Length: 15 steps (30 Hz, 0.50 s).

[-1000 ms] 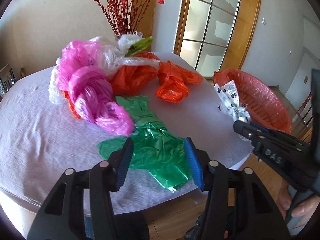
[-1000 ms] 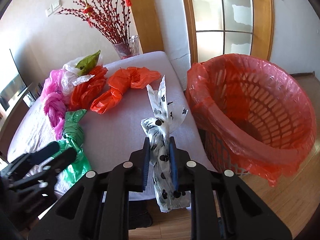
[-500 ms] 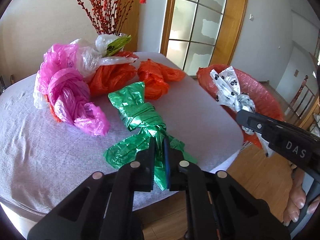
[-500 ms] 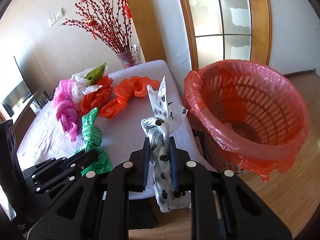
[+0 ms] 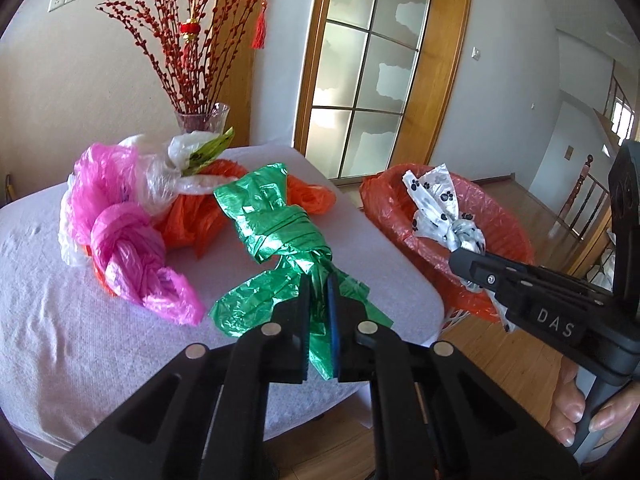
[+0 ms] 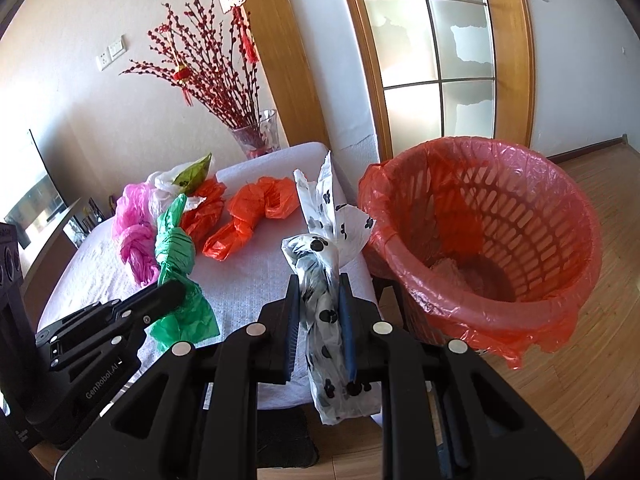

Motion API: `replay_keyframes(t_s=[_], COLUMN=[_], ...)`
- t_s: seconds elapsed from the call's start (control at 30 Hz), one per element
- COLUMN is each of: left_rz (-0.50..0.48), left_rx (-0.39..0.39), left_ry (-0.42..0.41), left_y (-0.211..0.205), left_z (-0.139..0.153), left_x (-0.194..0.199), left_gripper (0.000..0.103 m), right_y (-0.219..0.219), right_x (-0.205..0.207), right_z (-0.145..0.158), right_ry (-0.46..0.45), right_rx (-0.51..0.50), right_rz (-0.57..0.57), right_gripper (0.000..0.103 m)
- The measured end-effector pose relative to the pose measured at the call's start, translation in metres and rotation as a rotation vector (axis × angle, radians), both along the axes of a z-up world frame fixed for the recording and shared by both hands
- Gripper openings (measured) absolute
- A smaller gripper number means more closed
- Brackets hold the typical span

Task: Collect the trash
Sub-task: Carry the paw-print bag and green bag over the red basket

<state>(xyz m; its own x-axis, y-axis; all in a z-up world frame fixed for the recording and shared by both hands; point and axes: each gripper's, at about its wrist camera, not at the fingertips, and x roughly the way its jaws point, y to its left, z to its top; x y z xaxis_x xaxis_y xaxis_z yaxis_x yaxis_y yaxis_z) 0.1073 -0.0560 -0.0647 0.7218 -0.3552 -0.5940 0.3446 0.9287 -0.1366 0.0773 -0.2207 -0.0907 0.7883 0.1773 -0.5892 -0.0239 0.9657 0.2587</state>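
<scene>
Two knotted plastic bags are held, one in each gripper. A green bag (image 5: pixel 280 236) is pinched at its tail between the closed fingers of the left gripper (image 5: pixel 319 320), its knot and upper flap standing up toward twelve o'clock over the near edge of the table (image 5: pixel 60 340); whether its lower folds touch the white cloth cannot be told. At three o'clock from it, the right gripper (image 6: pixel 319 312) is clamped on a white bag with black paw prints (image 6: pixel 320 264), gripped below the knot, its loose end hanging beneath the fingers past the table's edge. Just to the right of that bag, at two o'clock in the right wrist view, stands a basket lined with a red bag (image 6: pixel 552 320) on the wooden floor, touching or nearly touching the table's corner. Farther back on the table, at ten to eleven o'clock, lie a pink bag (image 5: pixel 120 240), two orange bags (image 6: pixel 256 212), and a clear white bag (image 5: pixel 168 172), with a glass vase of red branches (image 6: pixel 260 132) behind them.
</scene>
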Motion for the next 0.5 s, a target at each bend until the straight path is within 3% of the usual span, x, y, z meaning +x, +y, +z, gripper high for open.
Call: replay_keyframes(t_s=[0.5], left_rz=[-0.096], left_rx=[-0.009], left_ry=[-0.056], left_y=[-0.026], left_z=[0.018], left_x=[0.008], left_gripper=[0.009], right_y=[-0.021], right_x=[-0.002], right_z=[0.01], right_ry=[-0.03], right_rx=[0.009], right_rz=[-0.059], right_gripper=[0.019])
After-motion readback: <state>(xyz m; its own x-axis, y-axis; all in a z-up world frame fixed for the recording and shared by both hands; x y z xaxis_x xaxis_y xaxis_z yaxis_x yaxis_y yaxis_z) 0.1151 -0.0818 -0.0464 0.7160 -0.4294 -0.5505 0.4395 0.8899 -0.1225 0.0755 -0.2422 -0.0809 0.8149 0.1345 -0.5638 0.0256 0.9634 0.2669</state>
